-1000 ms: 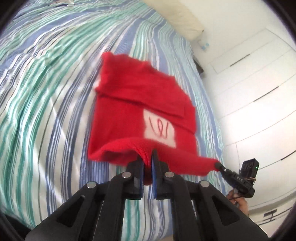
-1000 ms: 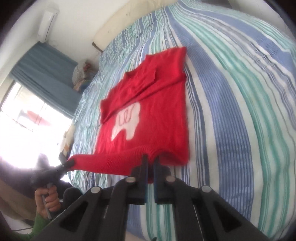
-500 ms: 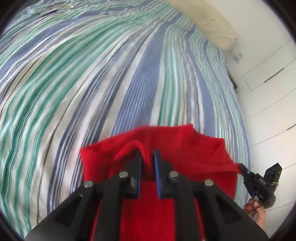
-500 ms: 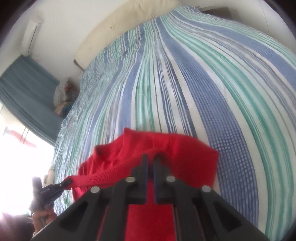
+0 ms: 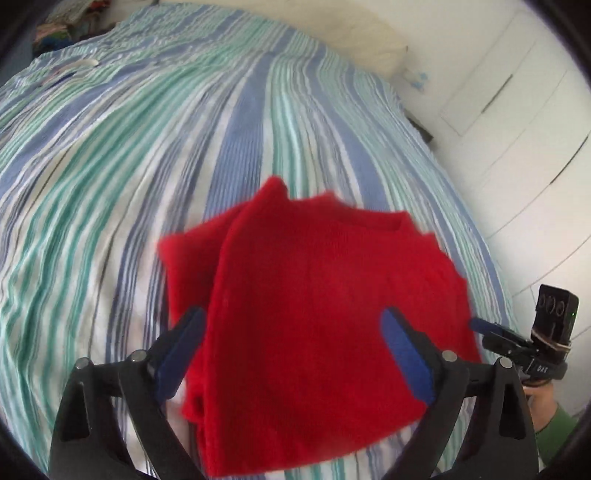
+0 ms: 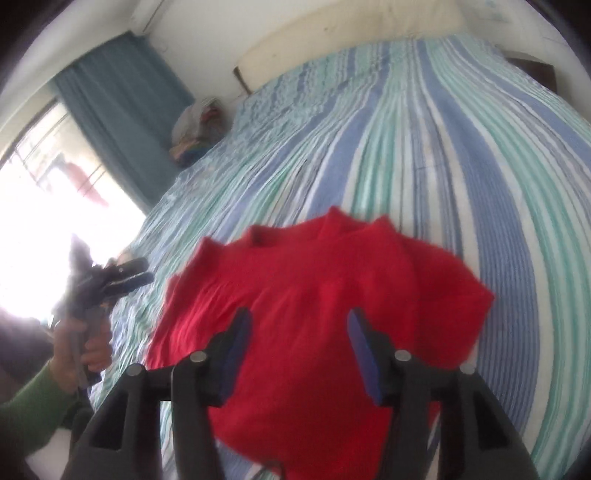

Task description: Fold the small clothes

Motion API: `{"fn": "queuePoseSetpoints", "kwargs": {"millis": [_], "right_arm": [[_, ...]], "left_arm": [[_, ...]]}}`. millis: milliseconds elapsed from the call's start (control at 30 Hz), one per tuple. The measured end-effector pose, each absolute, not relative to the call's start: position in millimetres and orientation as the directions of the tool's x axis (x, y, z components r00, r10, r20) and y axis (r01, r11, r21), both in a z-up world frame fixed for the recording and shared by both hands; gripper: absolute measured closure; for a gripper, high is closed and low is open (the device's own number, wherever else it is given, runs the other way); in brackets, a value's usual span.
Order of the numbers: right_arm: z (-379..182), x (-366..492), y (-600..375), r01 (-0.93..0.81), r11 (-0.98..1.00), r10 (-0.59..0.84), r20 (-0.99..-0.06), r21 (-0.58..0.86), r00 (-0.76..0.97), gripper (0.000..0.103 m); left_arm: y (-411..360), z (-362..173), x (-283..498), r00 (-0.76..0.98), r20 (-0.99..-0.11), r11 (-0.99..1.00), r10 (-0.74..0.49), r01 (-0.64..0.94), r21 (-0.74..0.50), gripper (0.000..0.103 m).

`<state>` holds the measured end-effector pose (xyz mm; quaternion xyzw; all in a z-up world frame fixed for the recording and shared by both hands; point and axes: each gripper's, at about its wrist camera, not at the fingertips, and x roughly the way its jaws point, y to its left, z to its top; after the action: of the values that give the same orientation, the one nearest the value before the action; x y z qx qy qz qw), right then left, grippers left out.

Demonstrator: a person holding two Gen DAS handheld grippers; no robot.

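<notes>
Striped bed [image 5: 110, 177] runs ahead of both tongs; cream headboard [image 6: 354, 33] at its far end, bag of clothes [image 6: 199, 125] and teal curtain [image 6: 122, 122] far left of the right tongs. White cupboards [image 5: 517, 122] right of the left tongs. Red sweater [image 5: 314, 314] lies folded on the bed, directly ahead of both. Left tongs [image 5: 295, 354] spread wide, empty, above it. Right tongs [image 6: 299, 350] likewise wide, empty, held just over the sweater's near edge.

Home bedroom: striped bedsheet [image 5: 258, 129], headboard [image 6: 351, 37], curtain [image 6: 125, 110], wardrobe doors [image 5: 517, 110].
</notes>
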<state>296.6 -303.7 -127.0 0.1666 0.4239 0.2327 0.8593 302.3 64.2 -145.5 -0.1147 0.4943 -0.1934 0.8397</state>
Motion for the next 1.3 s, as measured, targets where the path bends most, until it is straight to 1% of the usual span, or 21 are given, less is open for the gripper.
{"fn": "queuePoseSetpoints", "kwargs": {"millis": [33, 67, 100, 133, 167, 200, 233, 267, 300, 333, 367, 400, 500, 667, 767, 833, 933, 1033, 1133, 1233, 1300], "right_arm": [[-137, 283, -298, -0.284, 0.826, 0.561, -0.660, 0.487, 0.500, 0.041], [-149, 270, -297, -0.285, 0.832, 0.554, -0.687, 0.476, 0.471, 0.041], [-164, 260, -300, -0.253, 0.863, 0.505, -0.736, 0.437, 0.451, 0.042], [-178, 249, -308, -0.200, 0.903, 0.429, -0.787, 0.380, 0.443, 0.053], [-186, 236, -317, -0.168, 0.919, 0.393, -0.804, 0.356, 0.446, 0.063], [-183, 221, -326, -0.138, 0.929, 0.366, -0.806, 0.343, 0.465, 0.066], [-175, 209, -333, -0.097, 0.944, 0.320, -0.813, 0.314, 0.486, 0.062], [-164, 192, -338, -0.086, 0.946, 0.310, -0.799, 0.312, 0.515, 0.059], [-152, 176, -341, -0.097, 0.942, 0.320, -0.776, 0.320, 0.543, 0.052], [-141, 160, -341, -0.110, 0.944, 0.318, -0.761, 0.312, 0.566, 0.047], [-133, 143, -340, -0.119, 0.949, 0.304, -0.749, 0.291, 0.589, 0.040], [-126, 128, -338, -0.125, 0.955, 0.288, -0.740, 0.269, 0.608, 0.038], [-126, 90, -330, -0.121, 0.963, 0.263, -0.735, 0.242, 0.625, 0.038], [-152, 53, -315, -0.047, 0.967, 0.224, -0.738, 0.252, 0.636, 0.038], [-161, 39, -309, -0.009, 0.970, 0.190, -0.737, 0.243, 0.649, 0.038], [-158, 34, -304, -0.013, 0.974, 0.177, -0.724, 0.226, 0.667, 0.038], [-157, 30, -298, -0.032, 0.989, 0.125, -0.714, 0.143, 0.689, 0.038], [-169, 31, -303, -0.008, 0.989, 0.114, -0.738, 0.145, 0.665, 0.038], [-185, 31, -309, 0.023, 0.987, 0.108, -0.773, 0.156, 0.625, 0.037], [-191, 31, -309, 0.032, 0.986, 0.110, -0.775, 0.166, 0.623, 0.035], [-193, 32, -310, 0.042, 0.981, 0.122, -0.773, 0.188, 0.623, 0.030]], "left_arm": [[67, -160, 302, 0.413, -0.823, 0.920, -0.391, 0.178, -0.348, 0.010], [75, -171, 303, 0.401, -0.849, 0.938, -0.345, 0.129, -0.321, 0.015], [86, -177, 302, 0.395, -0.866, 0.950, -0.306, 0.073, -0.302, 0.027], [97, -177, 297, 0.401, -0.866, 0.950, -0.298, 0.034, -0.311, 0.031], [106, -170, 288, 0.419, -0.853, 0.941, -0.312, 0.014, -0.338, 0.031], [111, -159, 275, 0.444, -0.833, 0.933, -0.330, 0.017, -0.360, 0.026], [111, -147, 261, 0.467, -0.816, 0.931, -0.339, 0.041, -0.363, 0.018], [106, -134, 243, 0.492, -0.804, 0.936, -0.335, 0.074, -0.344, 0.015], [101, -123, 226, 0.514, -0.793, 0.942, -0.326, 0.109, -0.317, 0.010], [94, -115, 209, 0.534, -0.780, 0.944, -0.326, 0.148, -0.294, 0.007], [86, -109, 193, 0.544, -0.772, 0.945, -0.327, 0.183, -0.271, 0.006], [77, -107, 178, 0.549, -0.771, 0.946, -0.322, 0.211, -0.246, 0.006], [55, -114, 134, 0.557, -0.778, 0.952, -0.292, 0.250, -0.178, 0.006], [33, -146, 104, 0.527, -0.812, 0.965, -0.252, 0.199, -0.171, 0.006], [23, -154, 95, 0.567, -0.806, 0.983, -0.173, 0.156, -0.101, 0.006], [19, -161, 89, 0.589, -0.799, 0.991, -0.117, 0.123, -0.054, 0.006], [19, -183, 92, 0.566, -0.822, 0.996, -0.067, 0.090, -0.019, 0.006], [25, -193, 88, 0.576, -0.815, 0.996, -0.071, 0.087, -0.025, 0.001], [25, -195, 89, 0.568, -0.820, 0.996, -0.073, 0.090, -0.026, 0.001], [22, -197, 86, 0.579, -0.813, 0.995, -0.065, 0.095, -0.012, 0.001], [21, -198, 84, 0.587, -0.807, 0.995, -0.059, 0.096, -0.004, 0.001]]}}
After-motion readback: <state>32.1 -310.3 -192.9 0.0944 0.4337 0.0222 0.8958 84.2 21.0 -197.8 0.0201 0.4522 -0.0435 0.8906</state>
